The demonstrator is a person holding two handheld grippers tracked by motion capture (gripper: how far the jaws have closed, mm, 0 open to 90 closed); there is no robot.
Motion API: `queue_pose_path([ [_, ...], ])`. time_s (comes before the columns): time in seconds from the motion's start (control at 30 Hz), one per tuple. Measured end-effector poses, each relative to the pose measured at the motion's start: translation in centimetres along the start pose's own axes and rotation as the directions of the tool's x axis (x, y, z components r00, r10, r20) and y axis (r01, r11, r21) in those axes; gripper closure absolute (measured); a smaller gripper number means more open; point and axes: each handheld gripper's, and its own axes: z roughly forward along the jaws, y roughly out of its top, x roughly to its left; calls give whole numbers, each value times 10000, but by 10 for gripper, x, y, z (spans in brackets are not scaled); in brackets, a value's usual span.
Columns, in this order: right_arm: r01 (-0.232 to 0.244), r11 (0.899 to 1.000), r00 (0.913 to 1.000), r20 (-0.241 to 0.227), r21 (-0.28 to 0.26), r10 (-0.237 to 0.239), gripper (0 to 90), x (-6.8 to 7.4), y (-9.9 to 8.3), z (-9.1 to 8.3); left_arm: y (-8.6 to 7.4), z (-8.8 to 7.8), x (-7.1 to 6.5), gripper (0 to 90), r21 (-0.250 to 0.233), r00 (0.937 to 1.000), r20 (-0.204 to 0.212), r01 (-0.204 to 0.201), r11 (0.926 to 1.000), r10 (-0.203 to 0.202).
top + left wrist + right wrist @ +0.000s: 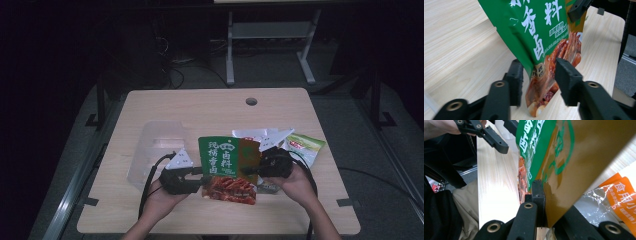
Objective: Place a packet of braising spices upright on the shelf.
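your left gripper (200, 177) sits nearest you at the lower left edge of the green and orange seasoning pouch (230, 167). in the left gripper view its jaws stand partly apart on either side of the pouch's bottom corner (541, 82), and the pads are not pressing on it. your right gripper (253, 169) has its jaws clamped shut on the pouch's right edge; in the right gripper view the orange side of the pouch (579, 170) is pinched between them, so the pouch is held up above the tabletop (165, 220) by that grip alone, near the front edge between your two hands.

just behind and under your right gripper lies a silver packet (252, 134), partly covered by the raised pouch, and to its right a light green packet (306, 146) close to your right hand (295, 182). the right gripper view also shows an orange and white packet (621, 192) lying beside the silver one. to the left, behind your left gripper, stands a clear plastic bin (155, 150), apart from the pouch. farther off, the tabletop has a round cable hole (251, 101) near its back edge.
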Motion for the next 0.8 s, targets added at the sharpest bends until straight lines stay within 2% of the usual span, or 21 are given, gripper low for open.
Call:
queue_pose_path([
  [0.1, 24, 9999, 10000, 19, -137, -23, 893, 2, 0, -4, -3, -5, -5, 473, -173, 10000, -88, -39, 9998, 38],
  [0.23, 63, 9997, 9999, 95, -247, -60, 894, 4, 0, -7, -6, -7, -8, 442, -162, 10000, -93, -13, 9999, 11],
  [0.3, 235, 9993, 9994, 253, -290, -228, 894, 7, 3, -11, -11, -9, -11, 431, -368, 9999, 15, 152, 9992, -151],
  [0.47, 359, 9989, 9983, 476, -307, -344, 895, 11, 8, -14, -18, -11, -16, 418, -335, 10000, 60, -52, 9994, 54],
  [0.67, 374, 9986, 9974, 635, -380, -349, 895, 12, 16, -14, -25, -12, -14, 410, -496, 9999, 102, -14, 9988, 19],
  [0.8, 399, 9983, 9969, 691, -431, -369, 896, 12, 23, -15, -27, -12, -13, 399, -340, 9999, 16, -116, 9994, 116],
])
